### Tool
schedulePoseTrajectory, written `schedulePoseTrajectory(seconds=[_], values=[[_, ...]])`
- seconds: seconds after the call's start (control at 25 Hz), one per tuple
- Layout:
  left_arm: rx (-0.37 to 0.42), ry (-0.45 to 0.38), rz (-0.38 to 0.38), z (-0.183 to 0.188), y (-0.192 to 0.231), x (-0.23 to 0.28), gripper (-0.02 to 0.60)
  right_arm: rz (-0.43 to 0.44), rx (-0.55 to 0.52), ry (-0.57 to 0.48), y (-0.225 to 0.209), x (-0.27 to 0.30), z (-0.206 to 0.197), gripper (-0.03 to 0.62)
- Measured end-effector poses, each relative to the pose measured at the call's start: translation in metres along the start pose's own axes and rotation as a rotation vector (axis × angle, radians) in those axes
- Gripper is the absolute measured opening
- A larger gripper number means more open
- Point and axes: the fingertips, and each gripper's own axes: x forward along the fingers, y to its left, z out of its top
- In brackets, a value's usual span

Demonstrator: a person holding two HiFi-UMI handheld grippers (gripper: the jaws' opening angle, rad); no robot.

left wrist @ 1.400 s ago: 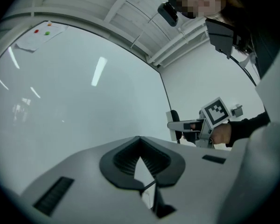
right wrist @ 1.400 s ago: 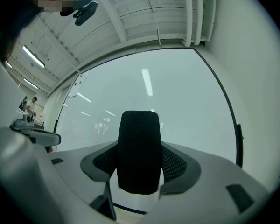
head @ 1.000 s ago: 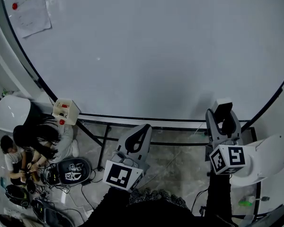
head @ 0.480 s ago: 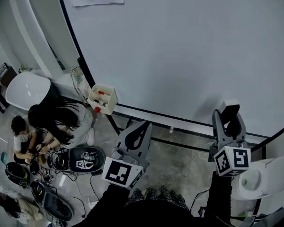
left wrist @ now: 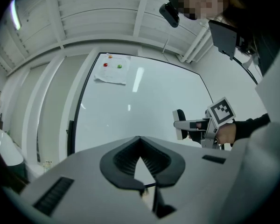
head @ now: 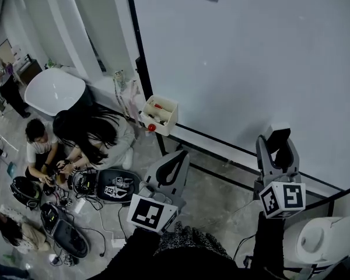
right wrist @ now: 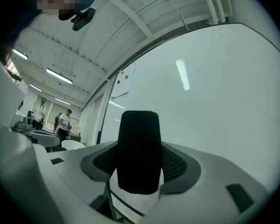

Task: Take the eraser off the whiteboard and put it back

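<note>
The right claw is clamped on the eraser. The eraser stands upright between its jaws with the black felt toward the camera and the white body below. In the head view the eraser sticks out past the tips of the right claw, close to the whiteboard. I cannot tell whether it touches the board.

The left claw has its jaws together with nothing between them. In the head view it sits to the left of the right claw, well apart from it.

The whiteboard lies ahead of both claws. A sheet of paper hangs high up and to the left of the left claw, pinned by a red and a green magnet. A box hangs at the board's lower edge, ahead and left of the left claw. Farther left, two people sit on the floor among cables.
</note>
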Motion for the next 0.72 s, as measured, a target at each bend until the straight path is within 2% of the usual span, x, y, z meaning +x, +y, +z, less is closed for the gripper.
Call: schedulePoseTrajectory(seconds=[0.24,0.48,0.6,0.72], values=[[0.010,0.007,0.134,0.003,0.018,-0.018,0.006,0.145,0.028,-0.006,0.033,0.030,-0.003,0.268],[0.056,0.019,0.270,0.004,0.039,-0.036,0.006,0.271,0.044,-0.009,0.059,0.049,-0.012,0.268],[0.057,0.029,0.310,-0.002,0.049,-0.040,0.006,0.303,0.057,-0.002,0.068,0.059,-0.021,0.268],[0.061,0.024,0.316,-0.003,0.057,-0.038,0.006,0.323,0.062,0.004,0.077,0.067,-0.026,0.268]])
